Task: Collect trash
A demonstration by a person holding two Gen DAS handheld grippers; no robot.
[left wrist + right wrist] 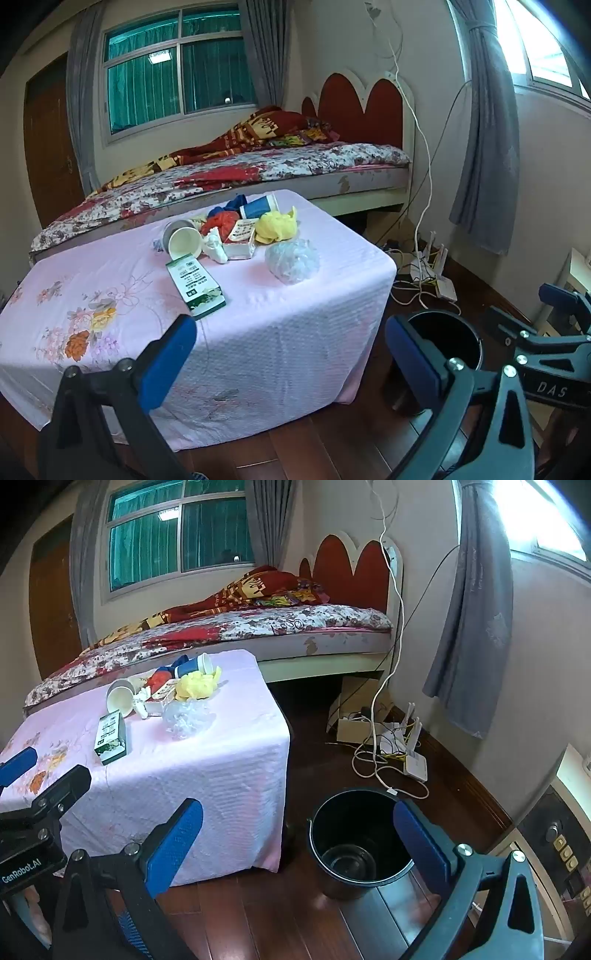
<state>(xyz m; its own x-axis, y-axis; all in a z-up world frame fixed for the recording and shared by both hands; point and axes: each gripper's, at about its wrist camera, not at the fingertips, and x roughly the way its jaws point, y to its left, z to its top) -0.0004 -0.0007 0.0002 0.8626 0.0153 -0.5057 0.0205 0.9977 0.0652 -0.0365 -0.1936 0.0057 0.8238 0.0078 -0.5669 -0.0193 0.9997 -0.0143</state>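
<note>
While both grippers hang spread wide and hold nothing, the trash pile (236,232) (cups, crumpled bags, cartons) lies on the pink-clothed table (110,295), well ahead of the left gripper (291,354); the black bucket (360,849) stands on the floor between the right gripper's (299,838) fingers.

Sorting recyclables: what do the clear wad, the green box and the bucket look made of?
Clear wad: thin plastic film, see-through and crinkly with glints. Green box: printed cardboard, flat faces and sharp folded edges. Bucket: glossy black, probably plastic, with a shiny rim that may be metal.
</note>
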